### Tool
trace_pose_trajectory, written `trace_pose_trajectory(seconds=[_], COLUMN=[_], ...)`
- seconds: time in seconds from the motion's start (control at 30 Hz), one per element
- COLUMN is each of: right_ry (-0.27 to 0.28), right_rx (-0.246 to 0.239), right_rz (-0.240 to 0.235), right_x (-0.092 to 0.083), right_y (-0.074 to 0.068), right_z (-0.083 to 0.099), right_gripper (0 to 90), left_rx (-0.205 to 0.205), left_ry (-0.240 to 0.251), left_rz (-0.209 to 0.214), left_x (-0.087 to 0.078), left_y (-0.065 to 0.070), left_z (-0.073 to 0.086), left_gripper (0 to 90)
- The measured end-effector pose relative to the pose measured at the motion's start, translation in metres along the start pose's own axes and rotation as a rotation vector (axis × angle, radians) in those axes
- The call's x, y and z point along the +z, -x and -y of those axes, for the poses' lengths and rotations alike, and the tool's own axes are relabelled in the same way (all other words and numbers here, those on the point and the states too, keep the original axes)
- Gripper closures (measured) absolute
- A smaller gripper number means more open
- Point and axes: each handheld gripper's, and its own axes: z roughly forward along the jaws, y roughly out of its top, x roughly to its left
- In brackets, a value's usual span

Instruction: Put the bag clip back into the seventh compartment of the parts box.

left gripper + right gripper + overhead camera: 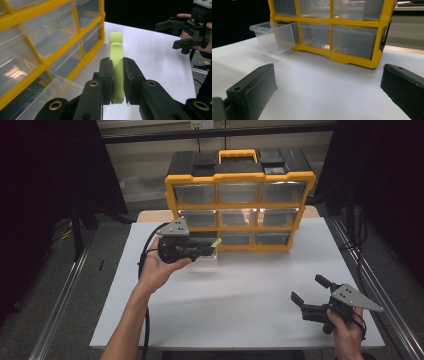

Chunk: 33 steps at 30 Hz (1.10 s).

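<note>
A yellow and black organizer (240, 195) with clear drawers stands at the back of the white table (240, 290). Its bottom-left drawer (274, 36) is pulled out, and no contents are visible in it. My left gripper (211, 247) hovers just above that drawer (212, 256), shut on a flat light-green piece (117, 75) that sticks out past the jaws. In the high view the green piece (216, 242) points toward the organizer. My right gripper (307, 287) is held low at the table's front right, open with nothing between its jaws.
The organizer's other drawers (352, 37) are pushed in. In the left gripper view the other hand and its open gripper (183, 32) sit at the far right. Metal rails (370, 285) run along both sides of the table.
</note>
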Motion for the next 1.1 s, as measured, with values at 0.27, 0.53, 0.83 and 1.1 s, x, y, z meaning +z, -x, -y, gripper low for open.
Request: trace_pose_trajectory(seconds=[0.27, 0.53, 0.83, 1.1], right_ry=[0.000, 0.000, 0.003, 0.002], right_rx=[0.001, 0.003, 0.003, 0.002], right_rz=[-0.003, 0.001, 0.004, 0.007], right_x=[0.001, 0.001, 0.001, 0.001], right_y=[0.000, 0.000, 0.000, 0.000], right_z=[0.000, -0.001, 0.000, 0.000], right_gripper=[0.0, 0.0, 0.0, 0.0], left_rx=[-0.006, -0.010, 0.006, -0.002], left_ry=[0.012, -0.006, -0.085, -0.151], left_rz=[-0.022, -0.077, -0.080, -0.091], left_x=[-0.012, -0.021, -0.021, -0.016], left_y=[-0.006, -0.018, -0.033, -0.046], left_z=[-0.001, -0.010, -0.027, -0.028], left_gripper=[78.4, 78.3, 78.3, 78.4])
